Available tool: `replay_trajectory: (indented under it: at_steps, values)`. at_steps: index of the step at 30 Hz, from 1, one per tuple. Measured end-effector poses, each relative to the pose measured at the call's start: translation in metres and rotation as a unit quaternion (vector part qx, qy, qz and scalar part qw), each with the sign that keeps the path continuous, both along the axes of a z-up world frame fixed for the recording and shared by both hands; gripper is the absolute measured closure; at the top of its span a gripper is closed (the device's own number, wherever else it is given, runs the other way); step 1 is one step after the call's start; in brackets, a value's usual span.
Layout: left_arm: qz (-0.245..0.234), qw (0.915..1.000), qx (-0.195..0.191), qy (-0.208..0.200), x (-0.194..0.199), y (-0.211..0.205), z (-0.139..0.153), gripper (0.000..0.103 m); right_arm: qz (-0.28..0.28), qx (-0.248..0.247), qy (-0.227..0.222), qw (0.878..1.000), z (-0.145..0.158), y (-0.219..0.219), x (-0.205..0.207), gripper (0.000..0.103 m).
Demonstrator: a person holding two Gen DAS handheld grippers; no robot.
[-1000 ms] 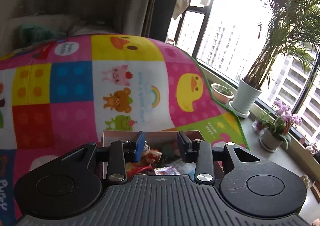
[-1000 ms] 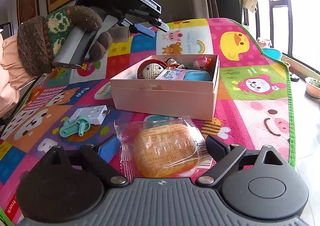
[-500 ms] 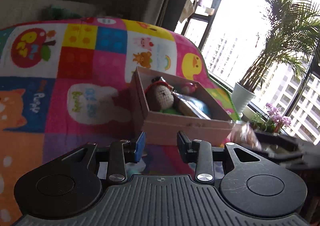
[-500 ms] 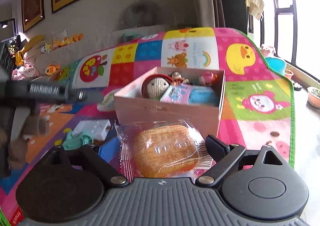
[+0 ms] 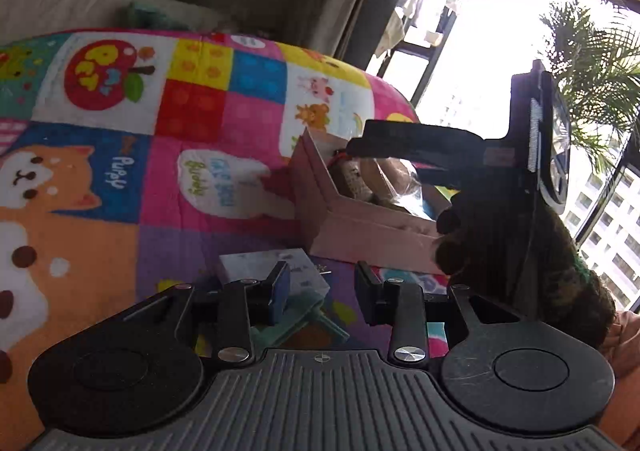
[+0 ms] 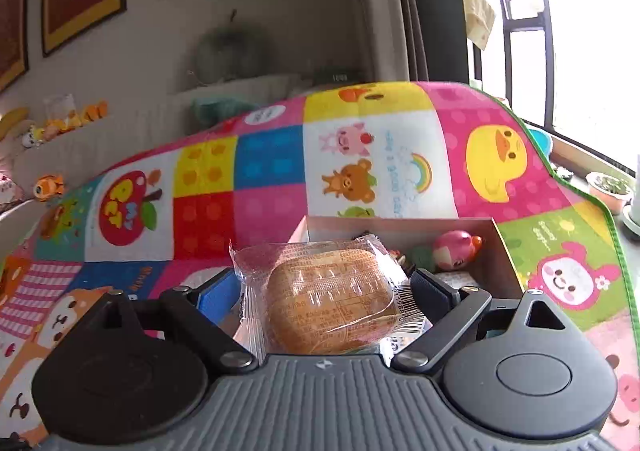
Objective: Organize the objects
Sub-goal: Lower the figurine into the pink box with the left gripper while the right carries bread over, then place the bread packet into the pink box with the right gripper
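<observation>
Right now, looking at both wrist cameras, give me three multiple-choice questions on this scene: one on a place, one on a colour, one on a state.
1. Where is the wrapped bun?
A. Lying on the mat
B. Between the right gripper's fingers, over the box
C. On the windowsill

2. What colour is the box?
A. Pale pink
B. Green
C. Black

3. How is the left gripper?
A. Shut on the bun
B. Shut on a toy
C. Holding nothing

Answers: 1 B, the right gripper clamps it above the box; 2 A, its walls are pale pink; 3 C, nothing sits between its fingers.
</observation>
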State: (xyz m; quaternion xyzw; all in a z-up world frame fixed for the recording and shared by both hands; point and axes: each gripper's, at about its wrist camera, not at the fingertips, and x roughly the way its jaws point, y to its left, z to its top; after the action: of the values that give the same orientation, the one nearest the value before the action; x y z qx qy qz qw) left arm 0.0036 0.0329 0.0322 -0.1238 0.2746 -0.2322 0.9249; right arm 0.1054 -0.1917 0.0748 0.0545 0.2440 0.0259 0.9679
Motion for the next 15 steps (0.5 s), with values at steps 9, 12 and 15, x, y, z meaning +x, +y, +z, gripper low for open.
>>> replay_trajectory:
  at_steps: [9, 12, 15]
  values:
    - [0.025, 0.9992, -0.017, 0.026, 0.003, 0.017, -0.016, 0.065, 0.028, -0.026, 0.016, 0.999, -0.014, 0.014, -0.008, 0.010]
    - [0.024, 0.9993, -0.016, 0.024, 0.002, 0.017, -0.015, 0.064, 0.057, -0.022, 0.017, 0.998, -0.012, 0.013, -0.020, 0.005]
    - [0.027, 0.9993, -0.016, 0.022, 0.000, 0.018, -0.013, 0.064, 0.068, -0.023, -0.001, 0.997, -0.009, 0.008, -0.041, 0.004]
